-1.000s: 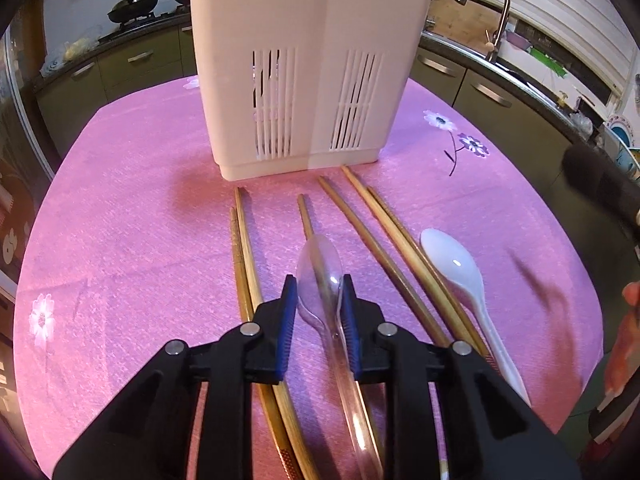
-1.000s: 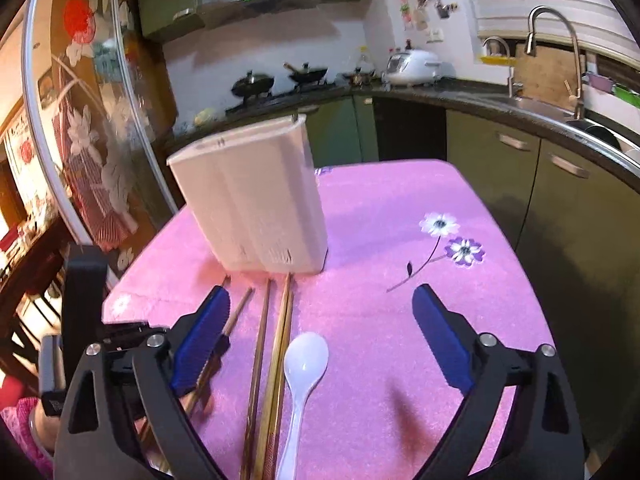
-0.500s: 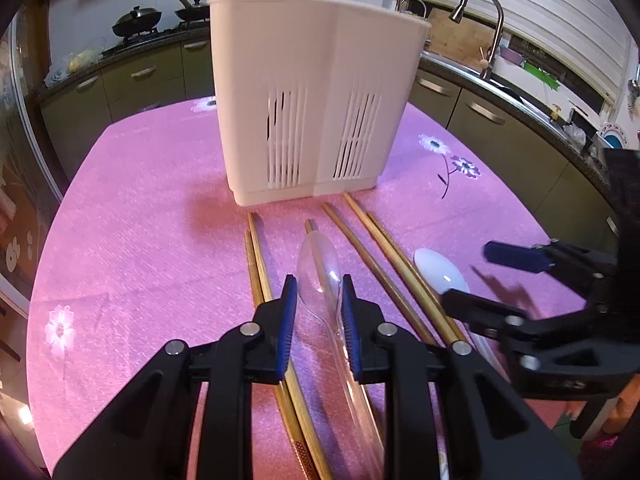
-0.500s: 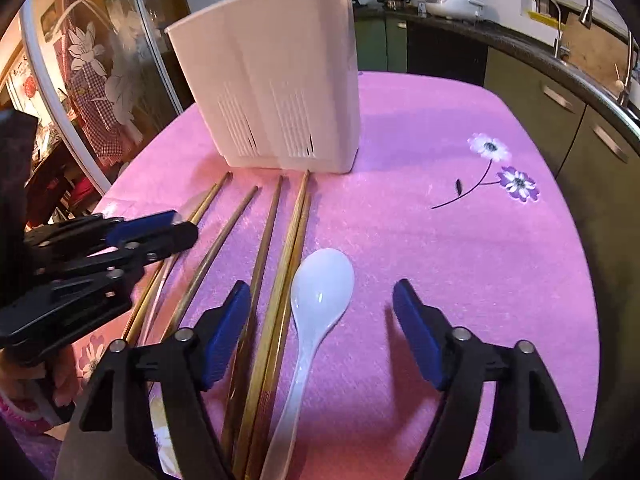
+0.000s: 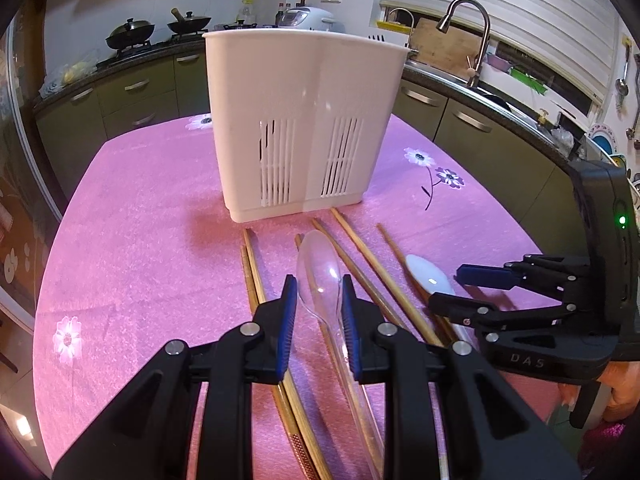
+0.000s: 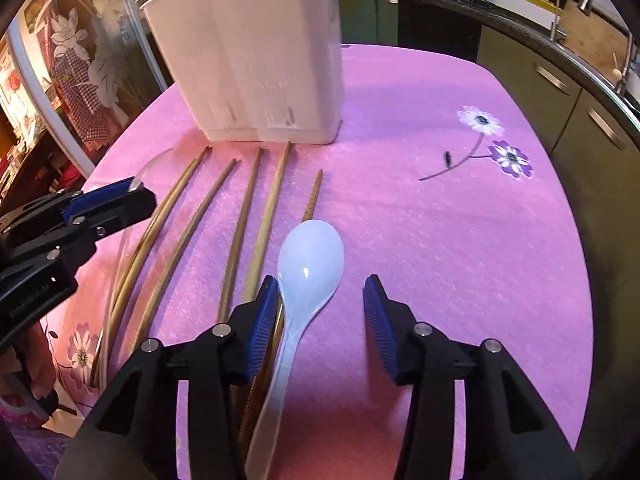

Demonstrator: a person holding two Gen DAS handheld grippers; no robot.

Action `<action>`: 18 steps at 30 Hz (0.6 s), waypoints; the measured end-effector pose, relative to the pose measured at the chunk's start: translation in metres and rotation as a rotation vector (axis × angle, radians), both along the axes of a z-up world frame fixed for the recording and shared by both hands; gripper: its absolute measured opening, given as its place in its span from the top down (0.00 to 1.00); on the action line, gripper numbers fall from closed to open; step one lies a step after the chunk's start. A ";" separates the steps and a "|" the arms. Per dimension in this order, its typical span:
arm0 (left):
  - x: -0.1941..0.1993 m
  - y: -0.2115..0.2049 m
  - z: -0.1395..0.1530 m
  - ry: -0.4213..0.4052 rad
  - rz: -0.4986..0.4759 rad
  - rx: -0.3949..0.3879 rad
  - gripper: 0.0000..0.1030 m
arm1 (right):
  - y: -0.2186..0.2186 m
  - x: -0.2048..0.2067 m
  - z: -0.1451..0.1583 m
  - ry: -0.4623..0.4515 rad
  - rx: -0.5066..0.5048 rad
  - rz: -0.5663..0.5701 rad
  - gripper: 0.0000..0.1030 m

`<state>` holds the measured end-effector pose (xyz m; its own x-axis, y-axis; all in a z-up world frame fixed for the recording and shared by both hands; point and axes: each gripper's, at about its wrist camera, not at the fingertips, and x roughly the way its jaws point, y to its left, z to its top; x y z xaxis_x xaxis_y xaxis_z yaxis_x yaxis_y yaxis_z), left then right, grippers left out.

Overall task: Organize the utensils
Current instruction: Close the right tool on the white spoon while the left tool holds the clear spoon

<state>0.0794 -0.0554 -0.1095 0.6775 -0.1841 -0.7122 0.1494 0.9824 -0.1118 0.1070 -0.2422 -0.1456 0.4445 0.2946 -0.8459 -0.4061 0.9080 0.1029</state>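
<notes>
Utensils lie in a row on the pink bench point(image 5: 132, 248), at 6 o'clock of the upright white holder point(image 5: 300, 120): wooden chopsticks point(image 6: 264, 224), a clear spoon point(image 5: 320, 276) and a white spoon point(image 6: 308, 264). Left claw point(image 5: 319, 302) is clamped on the clear spoon just behind its bowl. Right claw point(image 6: 320, 312) stands apart, straddling the white spoon's neck; its left pad point(image 6: 262, 320) is just beside the handle, its right pad clear at 3 o'clock.
</notes>
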 end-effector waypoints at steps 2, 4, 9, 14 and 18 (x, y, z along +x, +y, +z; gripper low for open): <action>0.000 0.000 0.001 0.000 0.000 0.000 0.80 | -0.007 0.000 0.001 -0.005 -0.003 -0.020 0.56; 0.000 0.000 0.001 -0.002 0.002 0.001 0.79 | -0.015 -0.001 0.001 -0.002 0.009 -0.035 0.56; 0.001 0.000 0.000 -0.001 0.002 0.002 0.79 | -0.022 -0.003 0.005 -0.023 -0.004 -0.070 0.56; 0.002 -0.001 -0.001 -0.001 -0.005 0.004 0.79 | -0.012 -0.007 0.005 -0.050 -0.045 -0.061 0.56; 0.001 -0.003 0.000 -0.005 -0.011 0.002 0.79 | -0.006 -0.005 0.004 -0.057 -0.030 -0.056 0.71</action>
<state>0.0806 -0.0583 -0.1096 0.6788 -0.1900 -0.7093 0.1603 0.9810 -0.1094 0.1022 -0.2479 -0.1412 0.5073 0.2430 -0.8268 -0.3594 0.9317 0.0534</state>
